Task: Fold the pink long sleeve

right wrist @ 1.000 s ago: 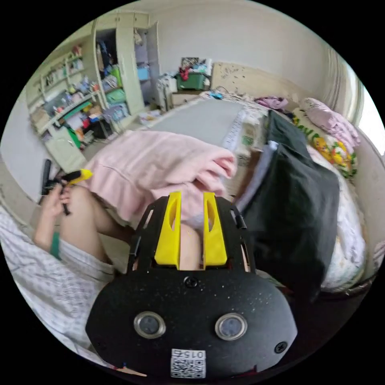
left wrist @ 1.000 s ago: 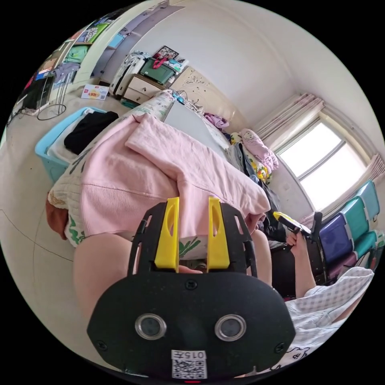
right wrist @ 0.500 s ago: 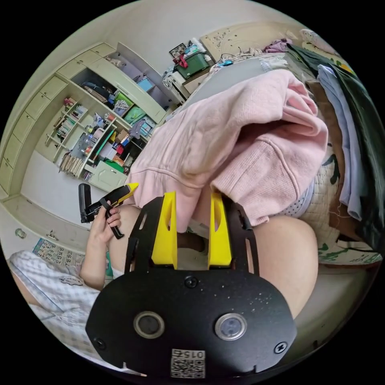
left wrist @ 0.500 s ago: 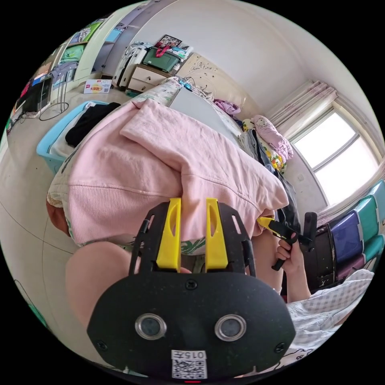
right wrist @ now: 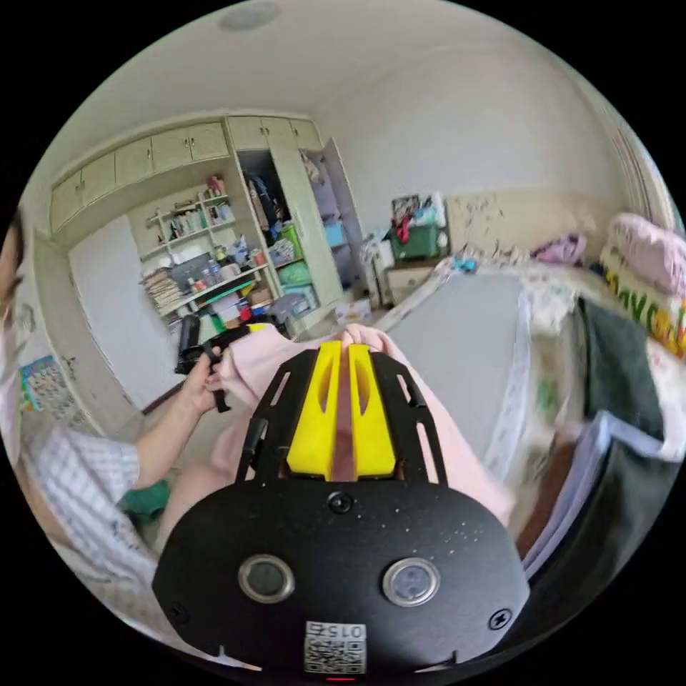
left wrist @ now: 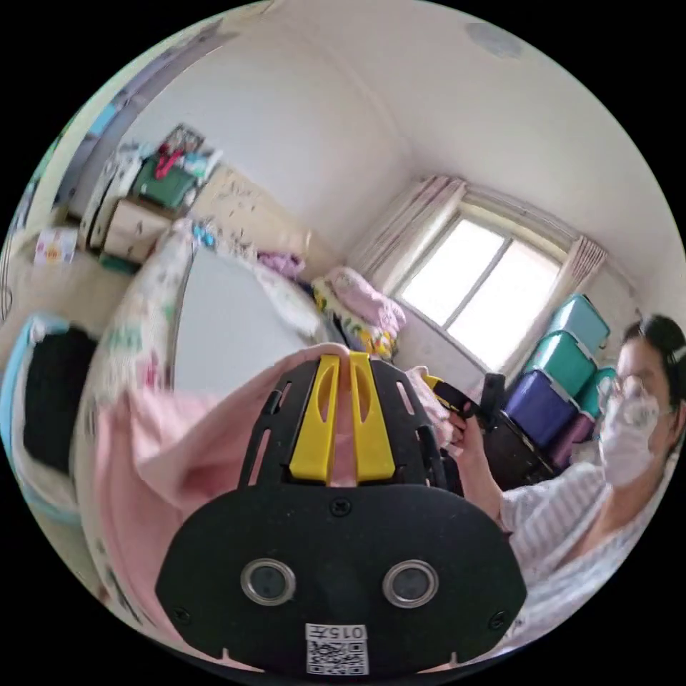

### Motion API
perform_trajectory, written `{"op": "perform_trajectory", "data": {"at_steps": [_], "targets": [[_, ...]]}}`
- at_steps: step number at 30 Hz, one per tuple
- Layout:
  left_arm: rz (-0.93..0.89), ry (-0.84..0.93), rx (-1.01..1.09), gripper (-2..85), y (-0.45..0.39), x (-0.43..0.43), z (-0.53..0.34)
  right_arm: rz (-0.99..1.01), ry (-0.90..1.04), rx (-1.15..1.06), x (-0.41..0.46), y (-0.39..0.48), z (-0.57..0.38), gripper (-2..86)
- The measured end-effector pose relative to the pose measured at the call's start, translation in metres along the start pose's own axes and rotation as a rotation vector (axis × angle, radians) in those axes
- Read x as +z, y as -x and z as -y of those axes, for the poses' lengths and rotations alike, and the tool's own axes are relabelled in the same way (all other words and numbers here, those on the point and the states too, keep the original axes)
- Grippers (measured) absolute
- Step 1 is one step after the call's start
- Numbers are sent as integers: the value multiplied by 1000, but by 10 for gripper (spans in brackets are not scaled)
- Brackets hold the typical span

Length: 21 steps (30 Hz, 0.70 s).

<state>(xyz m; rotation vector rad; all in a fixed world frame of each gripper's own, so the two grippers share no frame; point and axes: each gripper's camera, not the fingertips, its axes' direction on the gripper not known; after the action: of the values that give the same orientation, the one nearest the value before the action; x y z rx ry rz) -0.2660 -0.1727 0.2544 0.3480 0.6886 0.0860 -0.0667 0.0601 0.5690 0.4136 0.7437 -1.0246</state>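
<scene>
Both grippers grip the pink long sleeve (left wrist: 171, 457) – the left gripper (left wrist: 342, 364) and the right gripper (right wrist: 342, 355) each have jaws pinched tight on a fold of fabric, raised over the bed (right wrist: 457, 329). Likely the lift-and-spread step; next it calls for laying the garment flat on the bed

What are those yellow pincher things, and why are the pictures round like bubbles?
Those are grippers, pinching tools a person holds, one in each hand. A small wide-eyed camera rides on each, which makes the pictures round. In the left gripper view, the left gripper pinches the pink long sleeve. In the right gripper view, the right gripper pinches the same top too, lifted above the bed. A dark pile of clothes lies on the bed beside it.
</scene>
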Motion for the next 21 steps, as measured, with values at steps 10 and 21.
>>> {"op": "perform_trajectory", "data": {"at_steps": [10,21], "targets": [[122,-182,213,33,-79,33,0,-113,-266,-108,-57,56,-8,24],[408,-19,-144,-8,-53,115,-48,-345,290,247,126,24,-22,-4]]}}
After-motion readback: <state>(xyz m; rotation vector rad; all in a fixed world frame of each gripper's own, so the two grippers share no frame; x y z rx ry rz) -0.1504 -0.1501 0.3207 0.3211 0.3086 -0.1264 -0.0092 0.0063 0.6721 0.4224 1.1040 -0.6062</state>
